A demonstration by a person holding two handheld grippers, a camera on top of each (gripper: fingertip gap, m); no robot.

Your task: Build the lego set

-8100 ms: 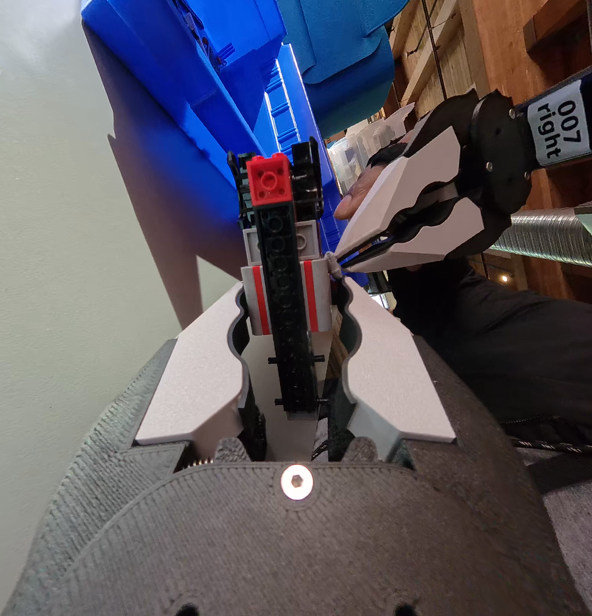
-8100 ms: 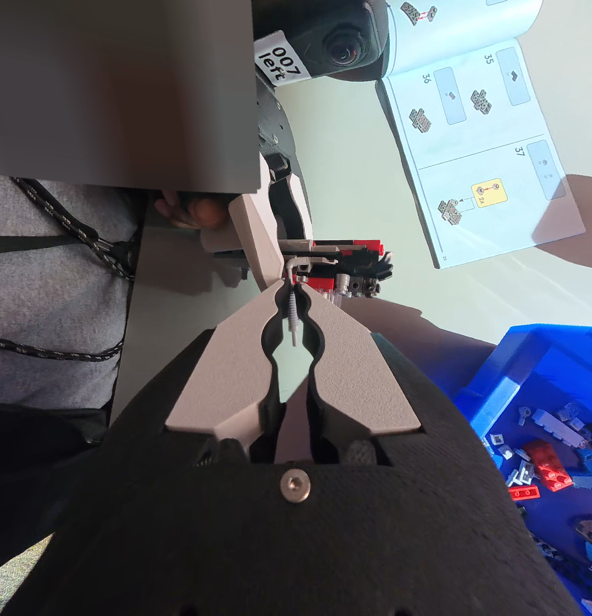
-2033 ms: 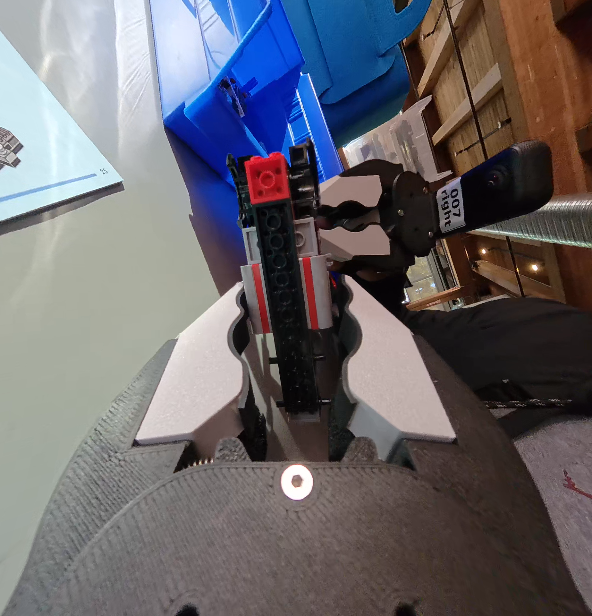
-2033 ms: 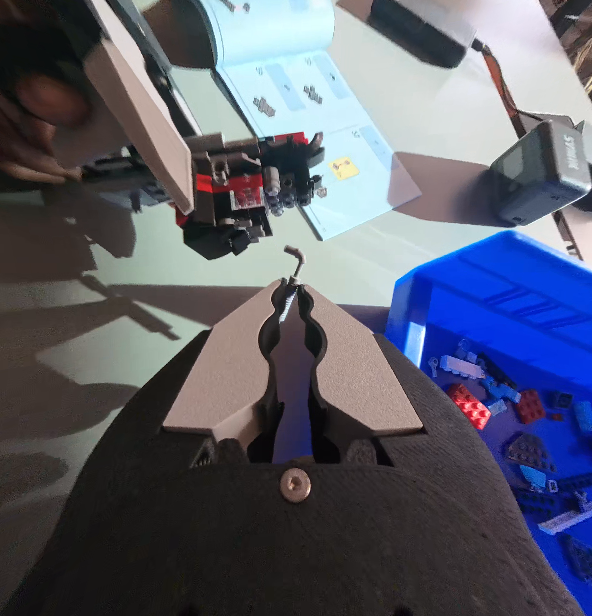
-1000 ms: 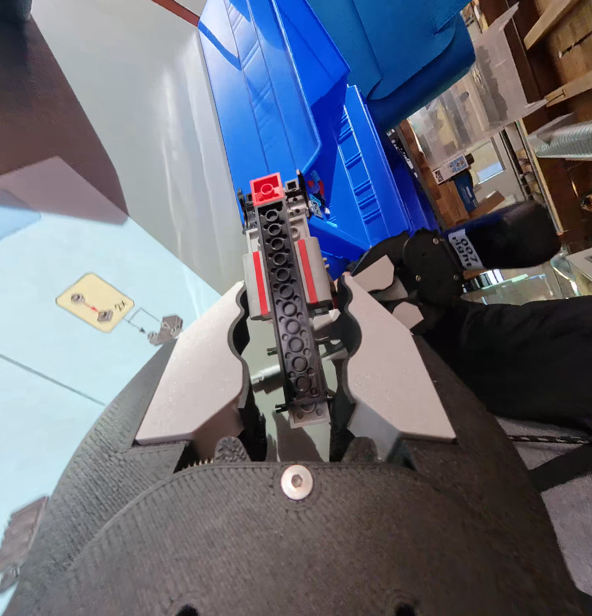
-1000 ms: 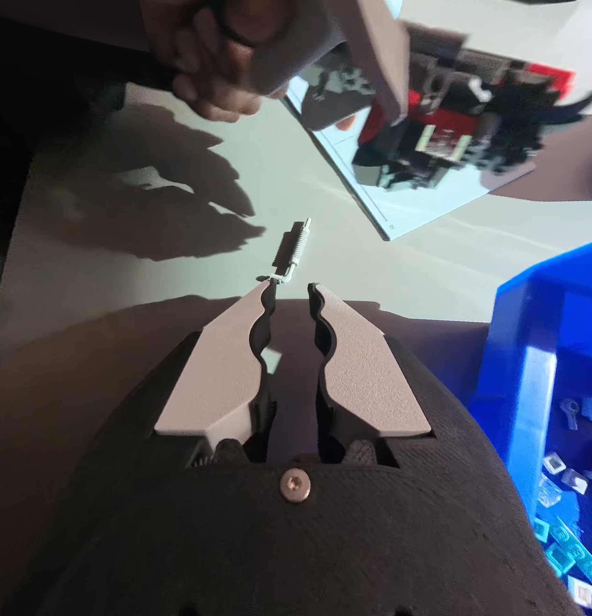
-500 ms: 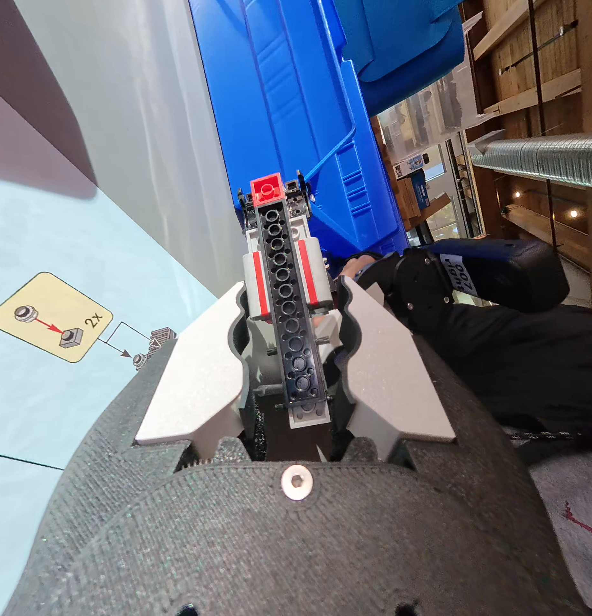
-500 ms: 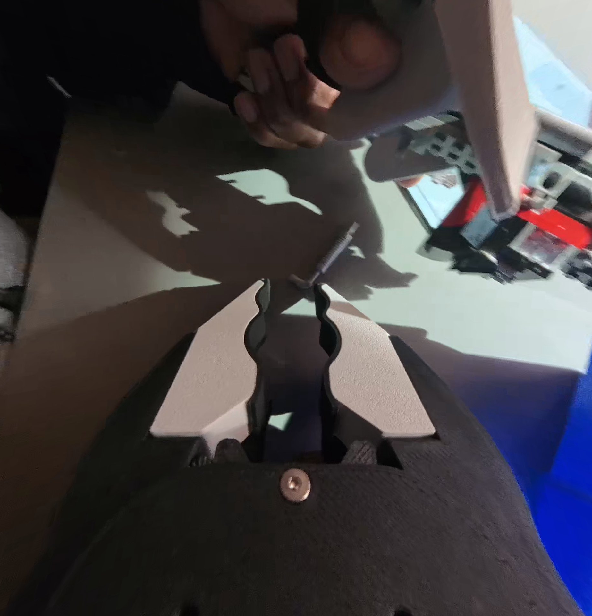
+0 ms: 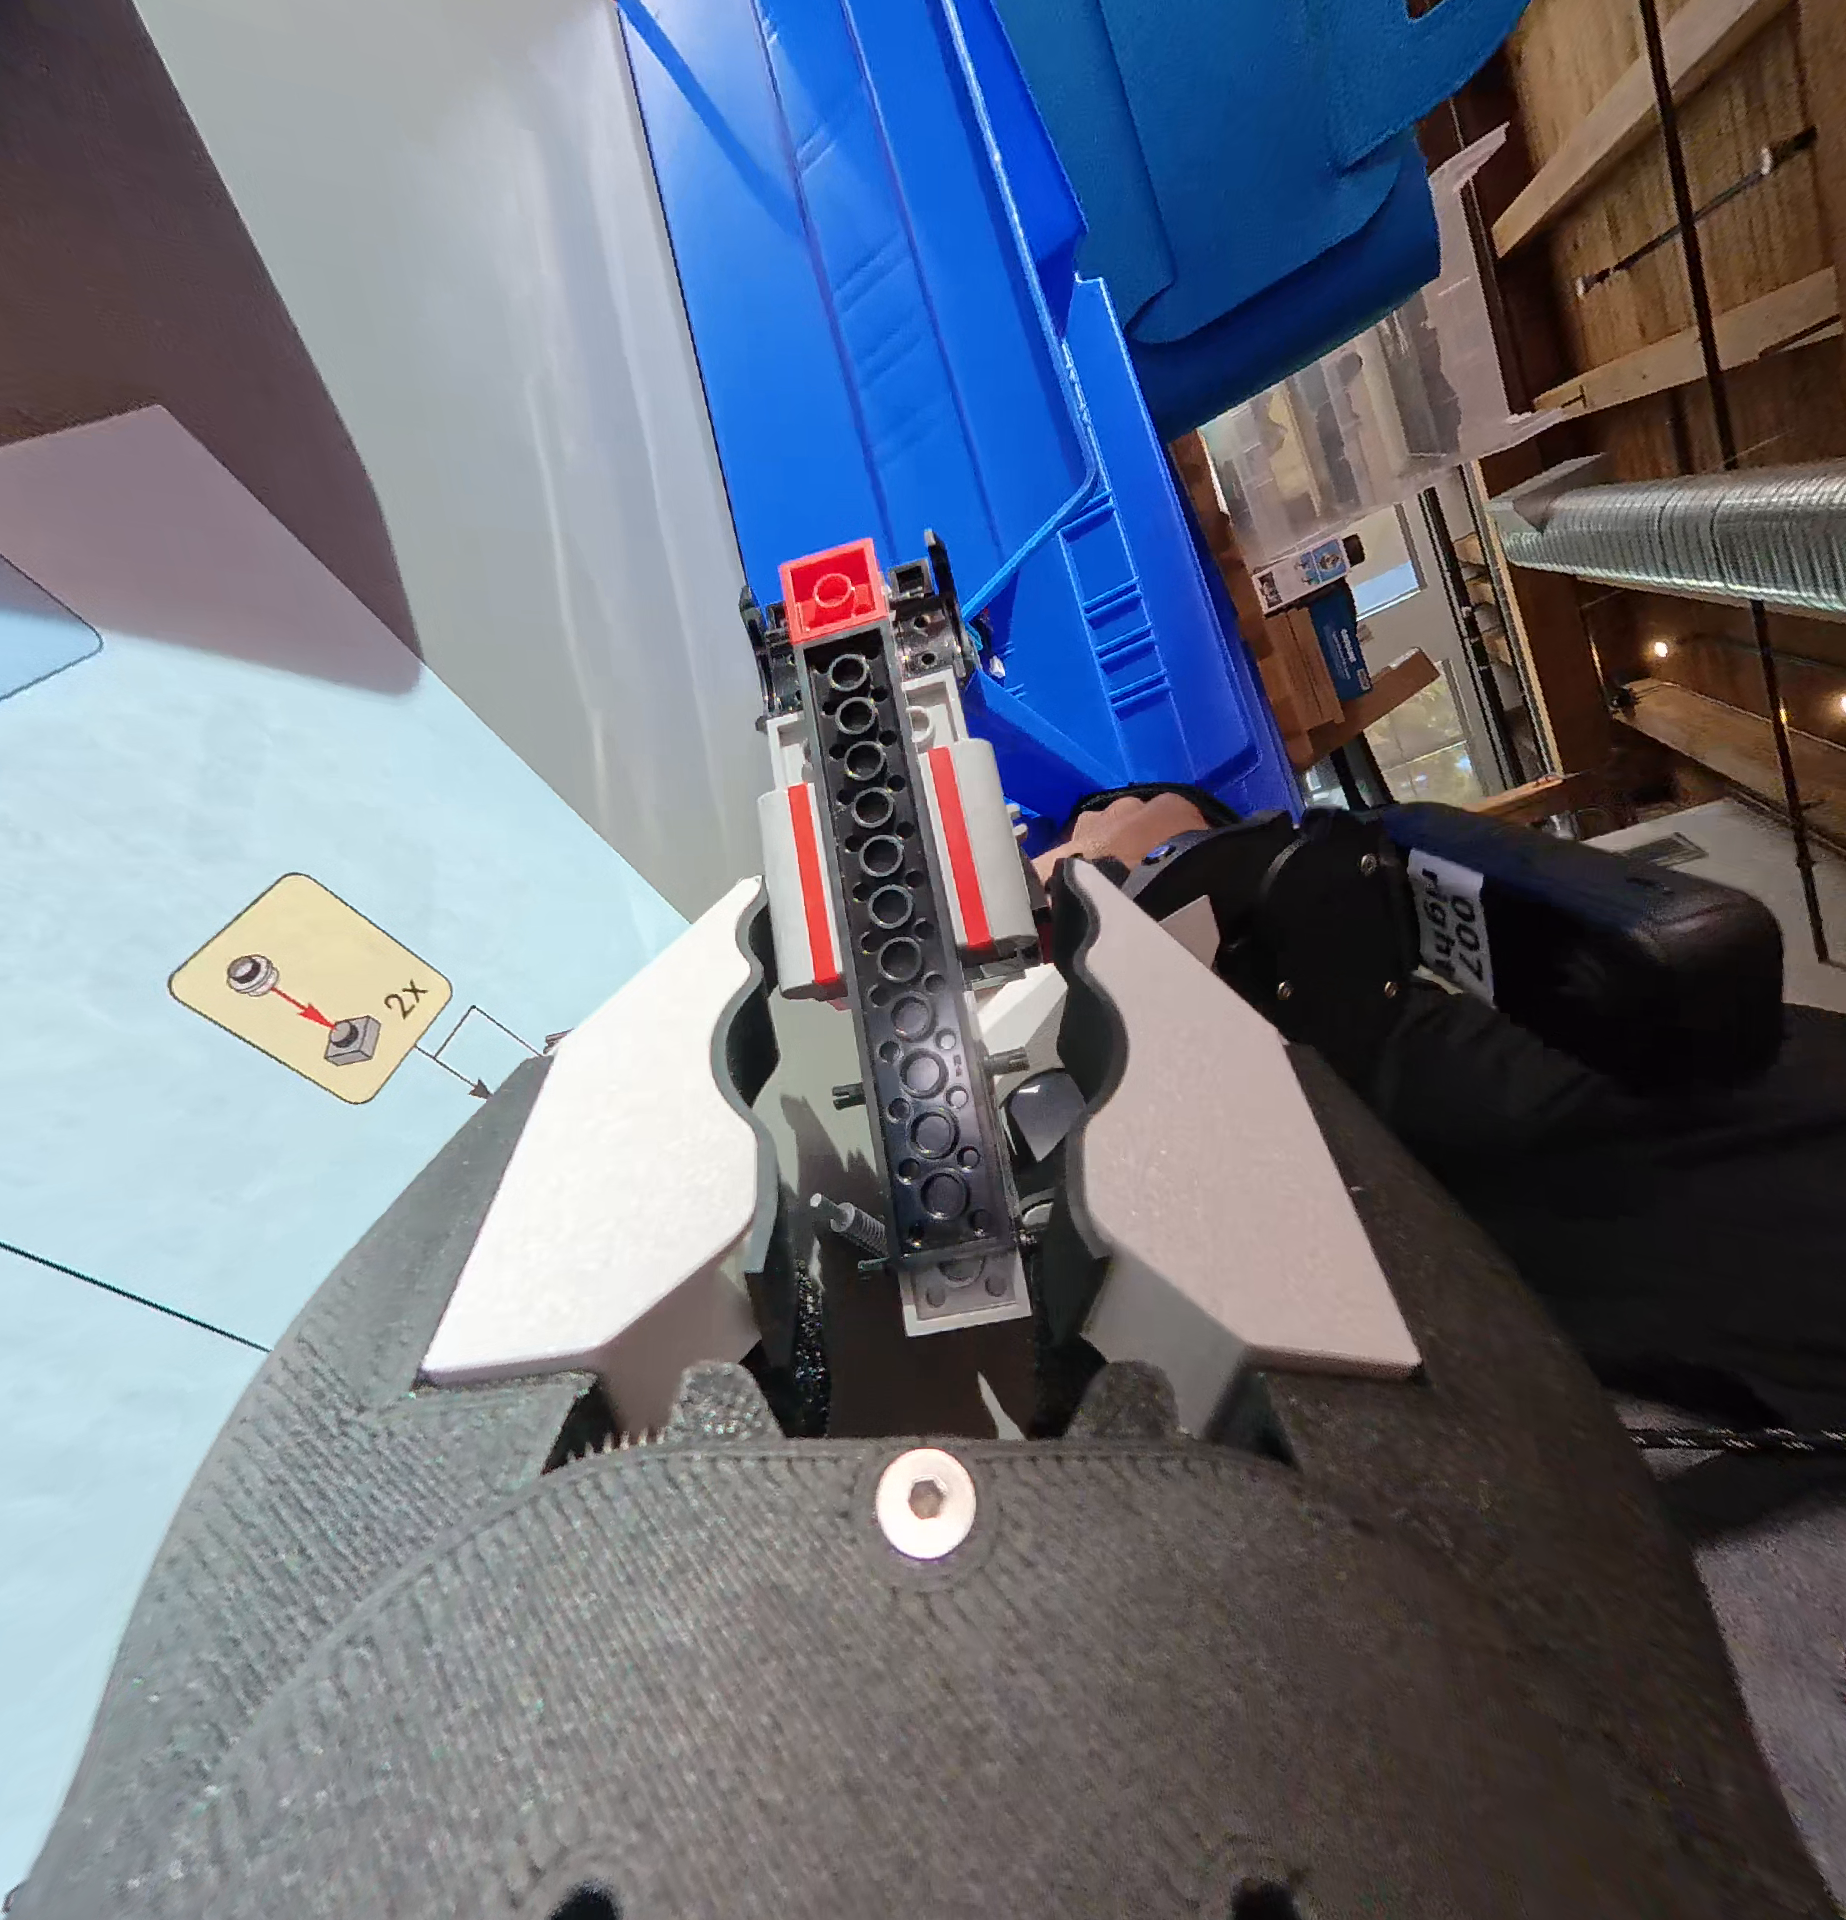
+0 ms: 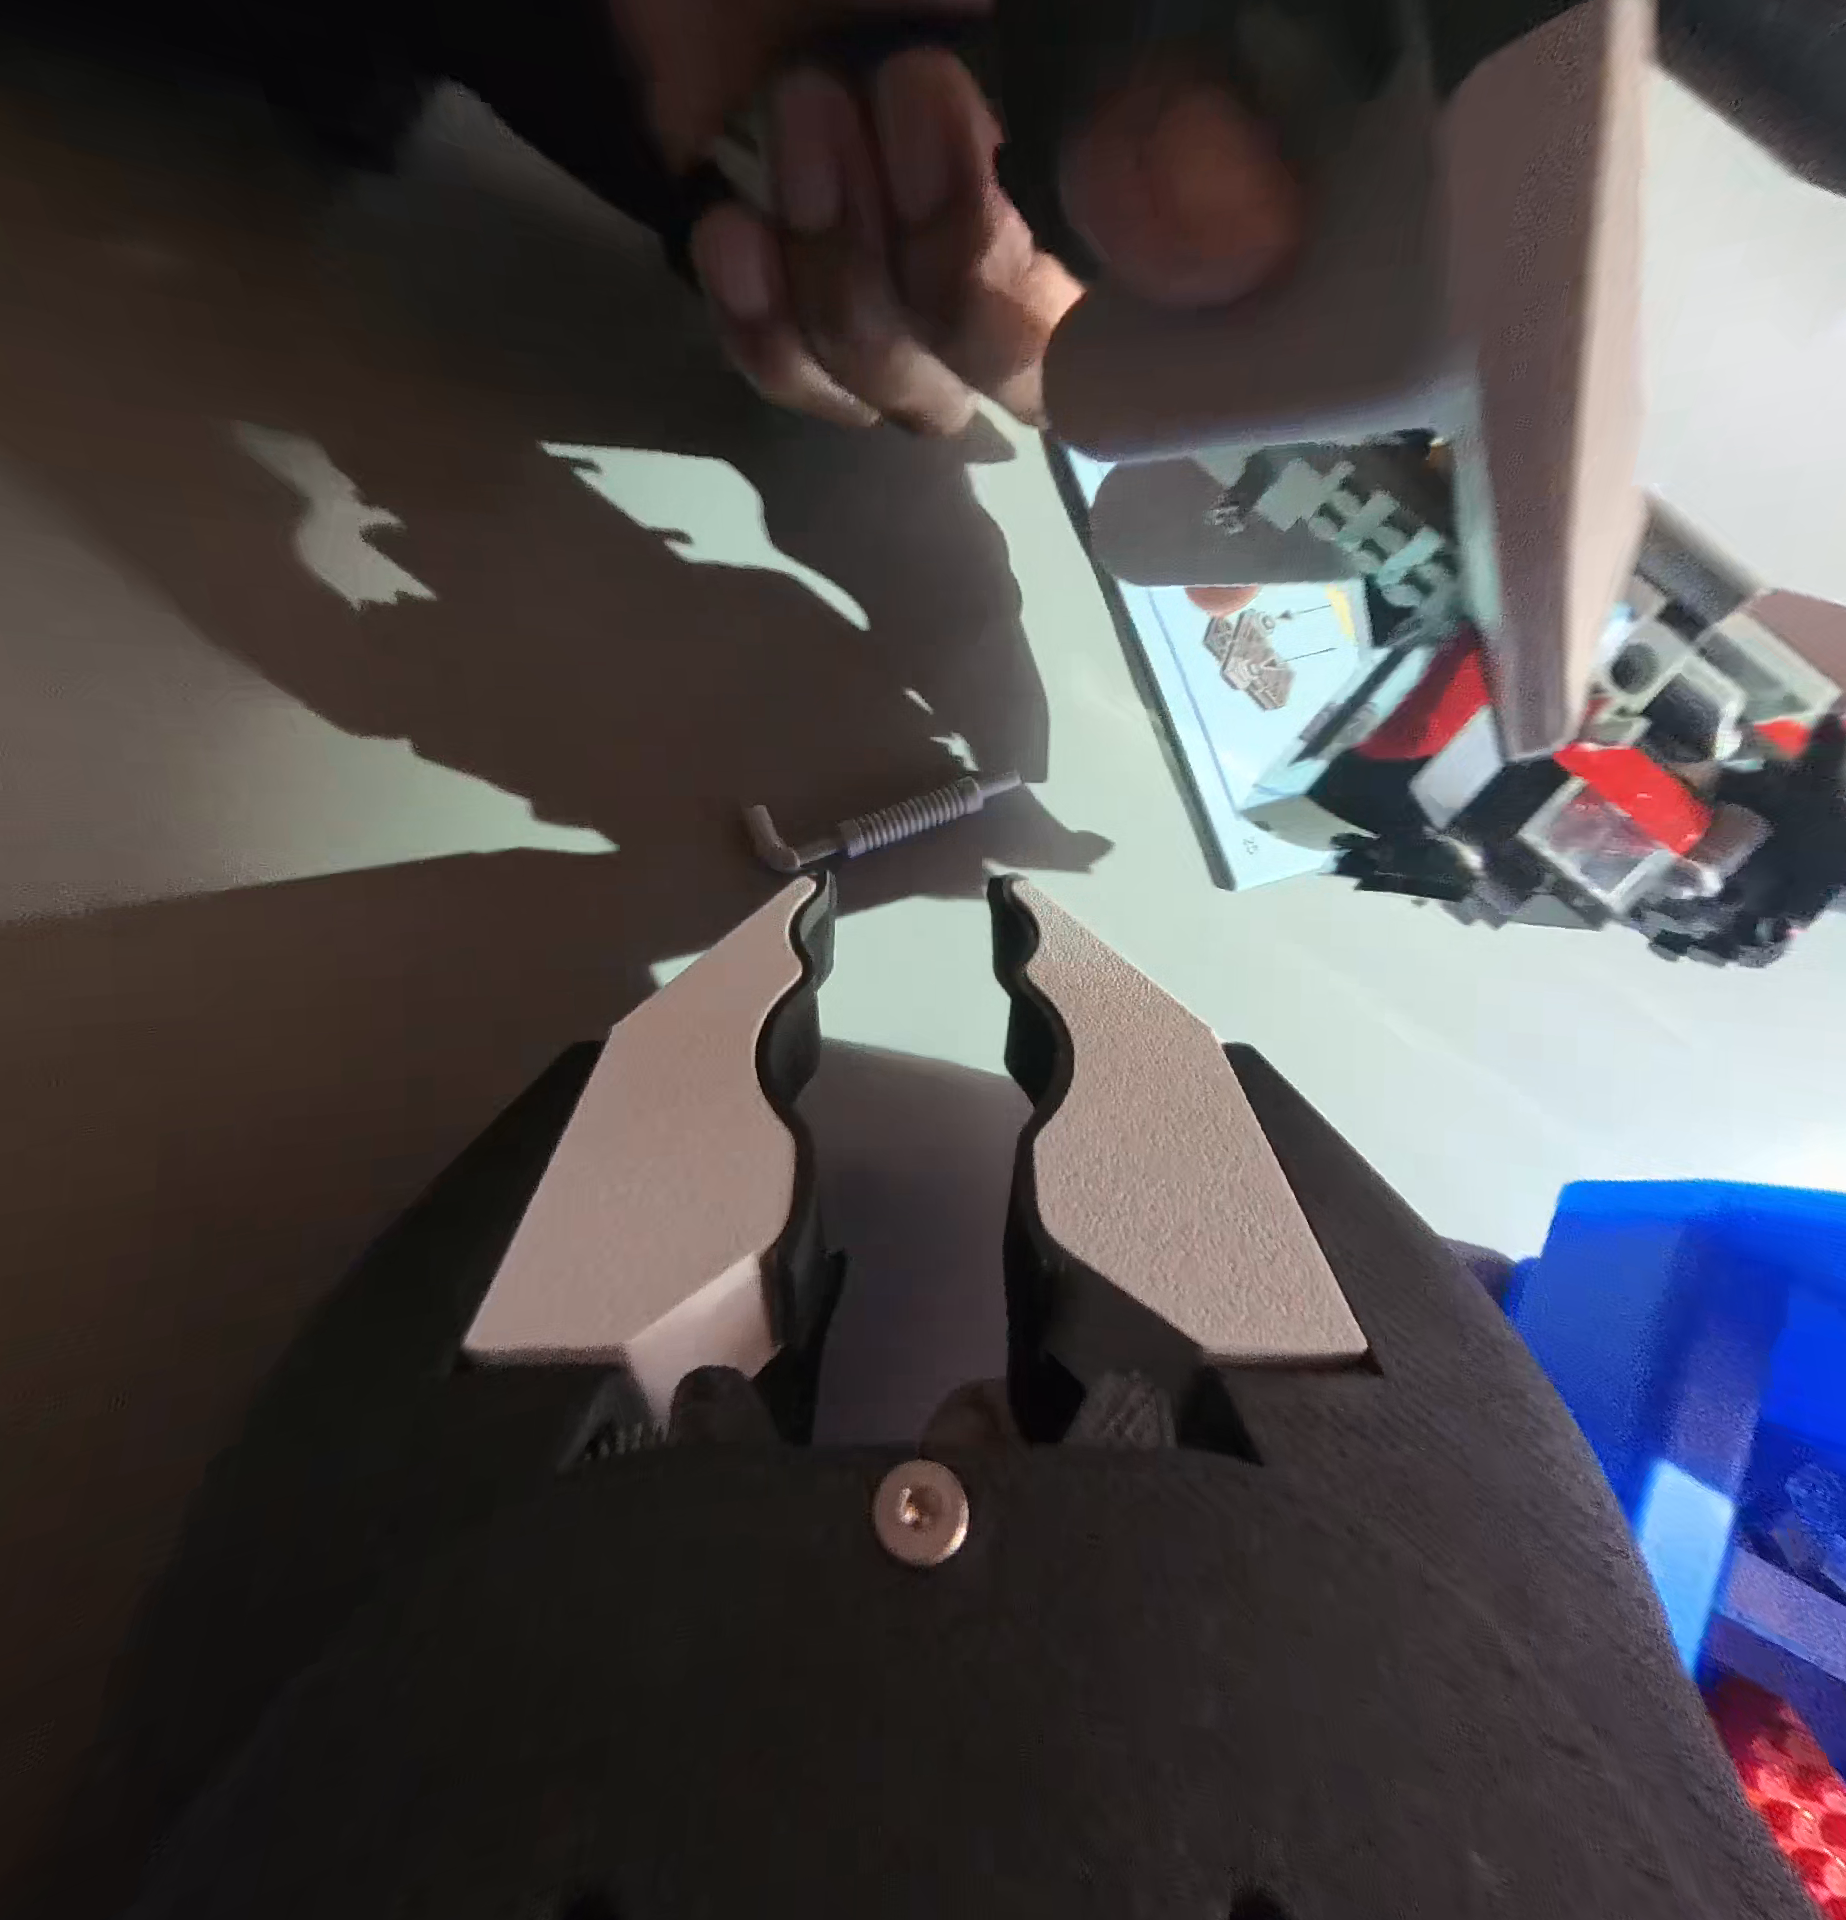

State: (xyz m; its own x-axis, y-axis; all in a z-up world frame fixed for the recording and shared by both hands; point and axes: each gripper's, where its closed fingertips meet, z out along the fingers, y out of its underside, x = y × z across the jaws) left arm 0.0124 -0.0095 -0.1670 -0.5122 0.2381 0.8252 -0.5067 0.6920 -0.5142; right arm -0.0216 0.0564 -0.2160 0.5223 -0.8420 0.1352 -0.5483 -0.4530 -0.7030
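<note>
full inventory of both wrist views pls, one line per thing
Lego model: 1, black, grey, red; clamped in left gripper.
Spring piece: 1, grey, hooked end; on table just past right gripper's tips.
Instruction booklet: 1, pale blue; open on table.
Bin: 1, blue; right of right gripper, loose bricks inside.
Table: 1, pale.
Shelving: wooden; background.
Left gripper: shut on model.
Right gripper: open, empty.
Hand: 1, on left gripper's handle.

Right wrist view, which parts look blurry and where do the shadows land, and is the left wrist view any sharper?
Right wrist view: the hand and the lego model at top are motion-smeared; hard shadows cross the table and cover the small grey spring piece; the right tongs are fairly sharp. Left wrist view: crisp and evenly lit on the lego model, with wide-angle bending at the edges.
</note>
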